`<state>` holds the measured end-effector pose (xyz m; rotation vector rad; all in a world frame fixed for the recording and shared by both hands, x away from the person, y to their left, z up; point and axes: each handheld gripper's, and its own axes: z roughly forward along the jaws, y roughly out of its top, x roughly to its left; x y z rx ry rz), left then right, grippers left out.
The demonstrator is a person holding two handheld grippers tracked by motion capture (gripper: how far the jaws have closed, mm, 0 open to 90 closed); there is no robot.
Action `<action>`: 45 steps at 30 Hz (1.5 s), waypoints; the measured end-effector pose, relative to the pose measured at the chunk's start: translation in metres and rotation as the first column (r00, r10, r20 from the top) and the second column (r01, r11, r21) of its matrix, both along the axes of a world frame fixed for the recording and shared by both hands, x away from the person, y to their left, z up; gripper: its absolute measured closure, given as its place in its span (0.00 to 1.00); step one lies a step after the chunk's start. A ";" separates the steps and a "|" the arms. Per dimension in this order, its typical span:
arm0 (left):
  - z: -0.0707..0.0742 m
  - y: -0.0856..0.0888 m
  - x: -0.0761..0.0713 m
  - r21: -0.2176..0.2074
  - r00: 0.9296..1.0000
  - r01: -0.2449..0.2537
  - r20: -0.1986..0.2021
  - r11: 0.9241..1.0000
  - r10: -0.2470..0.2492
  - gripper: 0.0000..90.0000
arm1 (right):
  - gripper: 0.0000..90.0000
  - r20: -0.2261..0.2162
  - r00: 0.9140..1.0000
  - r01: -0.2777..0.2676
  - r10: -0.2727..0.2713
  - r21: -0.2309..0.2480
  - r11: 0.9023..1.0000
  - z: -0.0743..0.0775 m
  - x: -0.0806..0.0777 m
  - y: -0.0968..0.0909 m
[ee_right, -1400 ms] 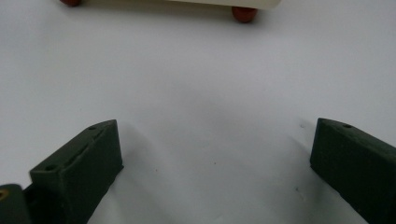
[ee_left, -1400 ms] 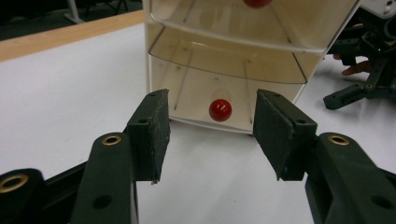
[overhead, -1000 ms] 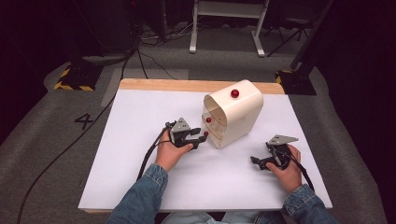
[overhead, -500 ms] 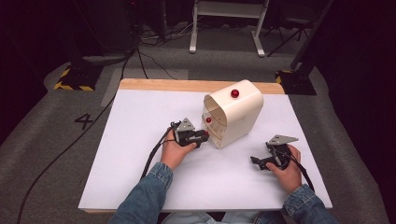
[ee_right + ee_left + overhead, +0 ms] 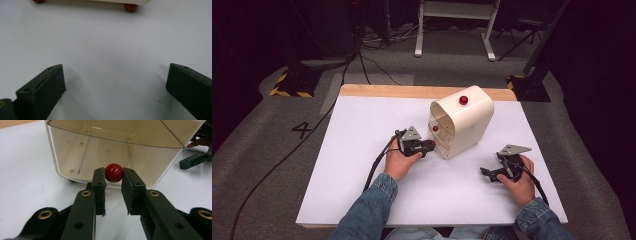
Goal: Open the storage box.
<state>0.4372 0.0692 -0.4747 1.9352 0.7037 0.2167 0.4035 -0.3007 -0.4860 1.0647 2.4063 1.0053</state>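
Near the surface's far edge, a cream box (image 5: 462, 125) stands; its red knob (image 5: 114, 172) is clamped by the left gripper (image 5: 113, 178); the right gripper's (image 5: 115, 82) jaws are spread apart.

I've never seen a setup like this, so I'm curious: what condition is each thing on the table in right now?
Cream box: upright on the table, clear front door open.
Red knob: on the door's edge, gripped between the jaws.
Left gripper: shut on the red knob.
Right gripper: open, holding nothing, resting low over the white table.

Numeral "4" (image 5: 301, 130) marked on grey floor left of table.
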 end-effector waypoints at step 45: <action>0.015 0.064 -0.050 0.074 1.000 -0.014 0.001 0.997 0.014 0.82 | 0.02 -0.005 1.000 -0.002 0.002 0.001 1.000 0.000 0.000 0.000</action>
